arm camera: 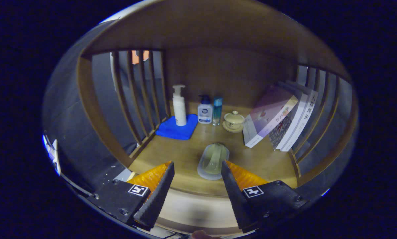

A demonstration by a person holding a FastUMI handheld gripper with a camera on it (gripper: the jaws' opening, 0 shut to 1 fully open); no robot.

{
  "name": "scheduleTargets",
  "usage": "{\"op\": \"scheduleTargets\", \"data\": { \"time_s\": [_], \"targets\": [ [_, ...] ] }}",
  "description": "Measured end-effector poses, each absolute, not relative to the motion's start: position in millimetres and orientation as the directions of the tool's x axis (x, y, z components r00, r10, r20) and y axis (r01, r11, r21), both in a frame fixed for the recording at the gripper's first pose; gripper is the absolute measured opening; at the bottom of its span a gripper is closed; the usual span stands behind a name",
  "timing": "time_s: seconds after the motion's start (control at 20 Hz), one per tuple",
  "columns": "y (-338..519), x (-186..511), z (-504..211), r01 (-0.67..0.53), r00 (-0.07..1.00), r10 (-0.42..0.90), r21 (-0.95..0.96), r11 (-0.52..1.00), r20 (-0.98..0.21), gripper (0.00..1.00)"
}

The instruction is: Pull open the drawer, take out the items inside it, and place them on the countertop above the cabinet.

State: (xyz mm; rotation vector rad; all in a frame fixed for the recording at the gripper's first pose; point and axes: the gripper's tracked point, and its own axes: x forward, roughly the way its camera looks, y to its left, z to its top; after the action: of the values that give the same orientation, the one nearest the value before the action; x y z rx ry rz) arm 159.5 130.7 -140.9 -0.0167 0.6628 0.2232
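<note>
My gripper [197, 167] is open, its two black ribbed fingers with orange backs spread wide over the front edge of the wooden countertop [185, 156]. A translucent box with a pale green item inside [213, 161] lies on the countertop just ahead of the fingers, close to the right finger [230, 181]; neither finger presses on it. The left finger [163, 186] stands well apart from it. The drawer is hidden below the countertop edge.
At the back stand a white pump bottle [179, 105] on a blue cloth [177, 130], a small pump bottle [205, 114], a slim blue bottle [217, 110] and a lidded cup on a saucer [233, 121]. Books [281, 121] lean at the right. Wooden slats [138, 89] wall both sides.
</note>
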Motion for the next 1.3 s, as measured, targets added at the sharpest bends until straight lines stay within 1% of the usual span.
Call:
{"op": "scheduleTargets", "data": {
  "time_s": [0.2,0.25,0.3,0.55,0.75,0.85,1.1,1.2,1.3],
  "targets": [
    [134.5,124.5,-107.0,-0.261,0.851,0.248,0.038,0.965,-0.463,0.90],
    [135.0,115.0,-101.6,-0.271,0.866,0.260,0.037,0.962,-0.427,0.98],
    [133.7,105.8,-97.4,-0.275,0.879,0.266,0.036,0.961,-0.396,0.99],
    [134.5,56.8,-86.0,-0.308,0.918,0.314,0.060,0.949,-0.242,1.00],
    [127.5,27.0,-98.2,-0.299,0.943,0.298,0.020,0.954,-0.147,1.00],
    [123.2,8.1,-113.2,-0.291,0.949,0.289,0.004,0.957,-0.125,1.00],
    [112.0,-18.3,-167.3,-0.259,0.952,0.262,0.044,0.965,-0.155,1.00],
    [99.6,-27.2,-190.0,-0.220,0.959,0.225,0.052,0.974,-0.169,1.00],
    [100.5,-40.1,-204.2,-0.226,0.958,0.236,0.079,0.971,-0.165,1.00]
  ]
}}
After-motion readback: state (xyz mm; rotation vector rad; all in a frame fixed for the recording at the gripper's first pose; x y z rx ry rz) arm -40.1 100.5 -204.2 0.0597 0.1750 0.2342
